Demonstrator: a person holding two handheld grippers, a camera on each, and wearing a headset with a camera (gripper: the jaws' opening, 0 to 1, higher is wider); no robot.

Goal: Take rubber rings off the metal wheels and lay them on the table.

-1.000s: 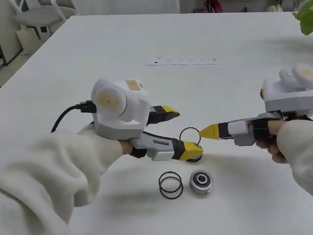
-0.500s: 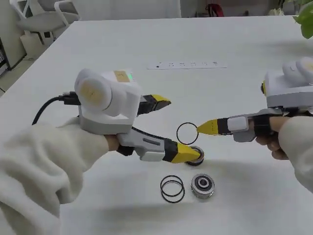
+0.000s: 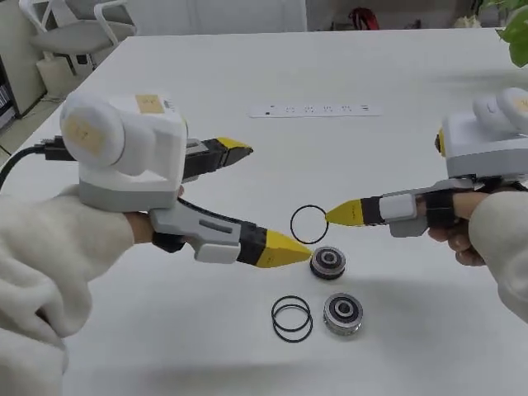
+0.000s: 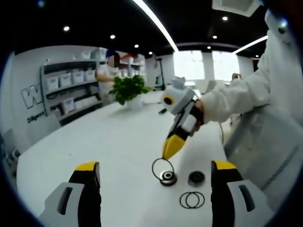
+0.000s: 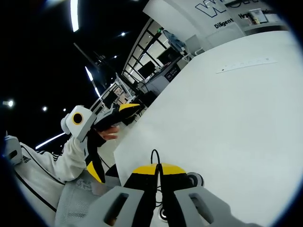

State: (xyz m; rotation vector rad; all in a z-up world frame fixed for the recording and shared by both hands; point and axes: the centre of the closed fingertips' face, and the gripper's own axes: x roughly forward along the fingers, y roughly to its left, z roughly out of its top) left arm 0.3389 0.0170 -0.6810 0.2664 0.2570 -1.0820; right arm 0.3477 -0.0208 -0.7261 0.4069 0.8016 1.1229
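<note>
My right gripper [image 3: 332, 216] is shut on a thin black rubber ring [image 3: 308, 223], which hangs just above a metal wheel [image 3: 328, 261] on the white table [image 3: 346, 148]. The same ring [image 5: 155, 158] sticks up between the pinched yellow tips in the right gripper view. A second metal wheel [image 3: 341, 313] lies nearer me, with two loose black rings [image 3: 292, 318] beside it on its left. My left gripper [image 3: 264, 198] is open, its lower yellow fingertip [image 3: 280, 250] just left of the first wheel. The left gripper view shows the ring [image 4: 162, 168], both wheels and the loose rings [image 4: 191, 200].
A flat white strip [image 3: 324, 109] with small marks lies farther back on the table. A green plant [image 3: 513, 25] stands at the far right corner. Chairs [image 3: 70, 29] stand beyond the table's left edge. A black cable [image 3: 21, 161] trails from the left gripper.
The left gripper has let go of the wheel and drawn back to the left, opening wide. The right gripper has pulled the ring free of the wheel and holds it slightly higher.
</note>
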